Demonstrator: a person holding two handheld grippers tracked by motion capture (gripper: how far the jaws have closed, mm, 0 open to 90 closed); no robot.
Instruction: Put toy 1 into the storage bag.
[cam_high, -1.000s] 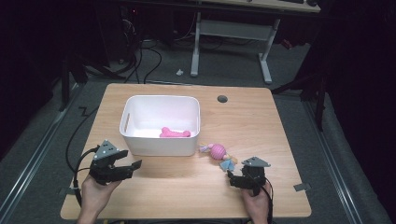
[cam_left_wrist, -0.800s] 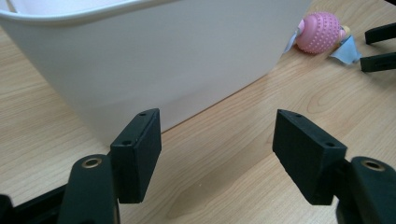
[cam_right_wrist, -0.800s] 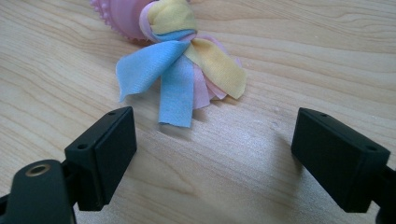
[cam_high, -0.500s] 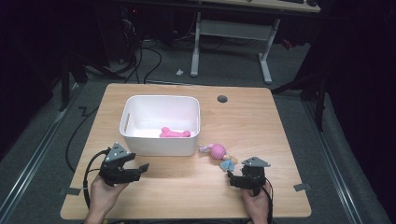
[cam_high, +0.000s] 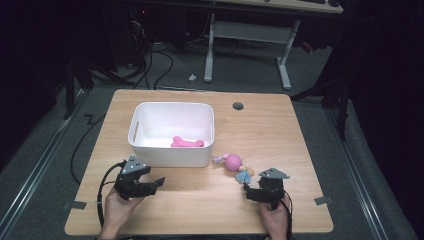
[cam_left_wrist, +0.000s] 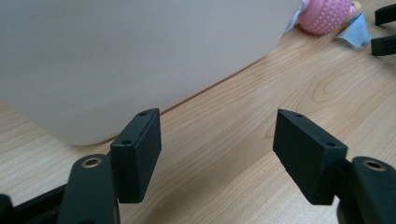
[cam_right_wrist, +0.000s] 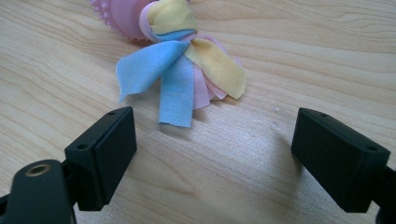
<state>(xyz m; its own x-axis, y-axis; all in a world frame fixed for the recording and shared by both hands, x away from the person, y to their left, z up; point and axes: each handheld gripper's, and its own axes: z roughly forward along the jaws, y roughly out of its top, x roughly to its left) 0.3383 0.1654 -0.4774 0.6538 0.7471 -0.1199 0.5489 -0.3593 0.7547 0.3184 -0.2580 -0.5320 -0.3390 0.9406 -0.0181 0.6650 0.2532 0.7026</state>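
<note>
Left gripper (cam_high: 152, 184) sat at the table's 7 o'clock, low over the light wooden tabletop (cam_high: 280, 135), jaws spread apart and released, nothing between them. In the left gripper view its black pads (cam_left_wrist: 137, 149) framed bare wood, with the wall of the white rectangular plastic bin (cam_left_wrist: 140, 60) just ahead at about 11 o'clock. The bin (cam_high: 170, 156) stood left of table centre, upright, open side up. Inside it, near the front wall, lay a pink bone-shaped rubber toy (cam_high: 187, 143).

Just beside the bin's front right corner, at its 4 o'clock, lay a pink spiky rubber ball toy with blue, yellow and pink fabric strips (cam_high: 234, 164); whether it touched the bin could not be told. It rested flat on the wood, strips fanned toward the person.

Right gripper (cam_high: 251, 194) sat at the table's 5 o'clock, jaws also released and empty, pointing at the toy at roughly 11 o'clock. In the right gripper view the fabric strips (cam_right_wrist: 180, 70) lay just ahead of the pads (cam_right_wrist: 107, 154), not touching them. A small dark round grommet hole (cam_high: 238, 106) sat at the table's 12 o'clock.
</note>
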